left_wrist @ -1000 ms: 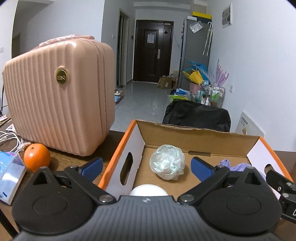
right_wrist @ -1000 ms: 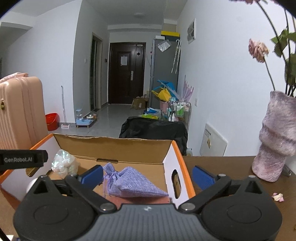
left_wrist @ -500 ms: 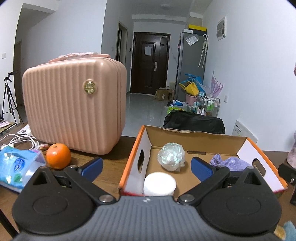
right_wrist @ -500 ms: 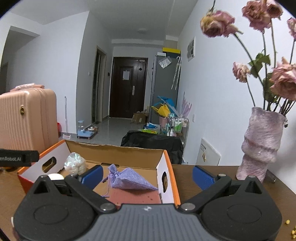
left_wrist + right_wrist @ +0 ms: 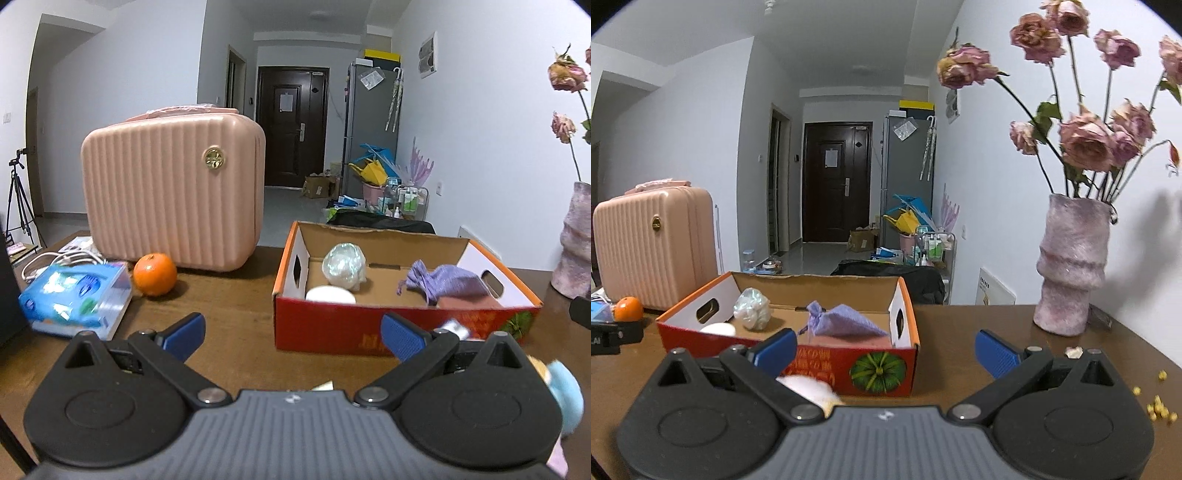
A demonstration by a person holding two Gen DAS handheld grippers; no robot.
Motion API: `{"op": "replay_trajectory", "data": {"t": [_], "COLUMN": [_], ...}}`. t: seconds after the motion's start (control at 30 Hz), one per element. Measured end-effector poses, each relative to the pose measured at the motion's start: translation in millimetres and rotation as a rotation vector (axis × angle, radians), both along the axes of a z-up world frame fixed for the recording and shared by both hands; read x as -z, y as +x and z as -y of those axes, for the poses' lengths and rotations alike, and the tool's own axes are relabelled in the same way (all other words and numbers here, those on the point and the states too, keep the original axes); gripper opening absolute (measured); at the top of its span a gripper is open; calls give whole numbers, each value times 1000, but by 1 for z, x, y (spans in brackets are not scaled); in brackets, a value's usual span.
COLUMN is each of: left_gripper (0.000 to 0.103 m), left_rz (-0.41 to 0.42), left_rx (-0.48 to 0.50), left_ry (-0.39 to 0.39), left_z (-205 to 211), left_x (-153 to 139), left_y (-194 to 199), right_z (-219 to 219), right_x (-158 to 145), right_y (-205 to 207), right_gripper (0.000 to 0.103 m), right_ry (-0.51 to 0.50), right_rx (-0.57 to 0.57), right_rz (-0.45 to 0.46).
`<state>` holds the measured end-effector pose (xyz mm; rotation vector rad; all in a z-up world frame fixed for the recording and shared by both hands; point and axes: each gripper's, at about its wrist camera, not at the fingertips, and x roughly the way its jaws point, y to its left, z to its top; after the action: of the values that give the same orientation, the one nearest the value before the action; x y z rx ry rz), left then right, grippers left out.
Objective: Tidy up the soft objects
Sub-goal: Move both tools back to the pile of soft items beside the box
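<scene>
1. Where the brown worktop [image 5: 236, 317] reaches its left end, a blue tissue pack [image 5: 75, 301] lies beside an orange [image 5: 155, 274], and a pink ribbed suitcase [image 5: 173, 192] stands upright just behind them.
2. The left claw [image 5: 291, 334] hangs with its blue pads spread wide, gripping nothing, low over the worktop just short of the box's red front.
3. The cardboard box [image 5: 325, 332] sits mid-worktop; inside lie a white round thing [image 5: 330, 294] at the near left, a crumpled clear plastic ball [image 5: 344, 266] behind it, and a purple drawstring pouch [image 5: 445, 282] to the right.
4. A pale blue plush toy [image 5: 563, 395], blurred, lies outside the box near the left claw's right side.
5. The right claw [image 5: 885, 349] is also wide and empty, near the box's right front corner.
6. A fuzzy pink vase [image 5: 1071, 266] of dried roses [image 5: 1086, 140] stands far right.
</scene>
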<state>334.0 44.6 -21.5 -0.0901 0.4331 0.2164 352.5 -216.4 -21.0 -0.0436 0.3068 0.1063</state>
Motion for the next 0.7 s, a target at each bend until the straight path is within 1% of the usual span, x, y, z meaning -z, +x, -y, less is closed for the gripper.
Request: {"op": "replay_trajectory", "data": {"t": [0.17,0.3,0.37,0.5,0.6,0.7], "left_gripper": [103,103,103,103,103,103], "left_rz": [-13,-20,-26,-29,-26,-30], "left_rx": [2,0,-19,-29,-26,-15], "left_ry": [-7,2,10,-22,-40,-32], "left_z": [0,1,3,5,5,7], "left_x": [2,3,1,-1,-2,0], "left_y": [-31,-58,-71,-95,-105,-103], "right_z": [1,-1,-1,-1,0,-1], "right_x": [4,6,5,2,1,1], "right_y": [-28,-56,-69,-92,-100,-98], "right_gripper": [103,103,103,103,103,103], "right_ry": [9,0,3,35,47,41], "right_rx": [-7,-12,-10,-14,-13,-19], "right_rz": [-16,-19,-15,-10,-7,-10]}}
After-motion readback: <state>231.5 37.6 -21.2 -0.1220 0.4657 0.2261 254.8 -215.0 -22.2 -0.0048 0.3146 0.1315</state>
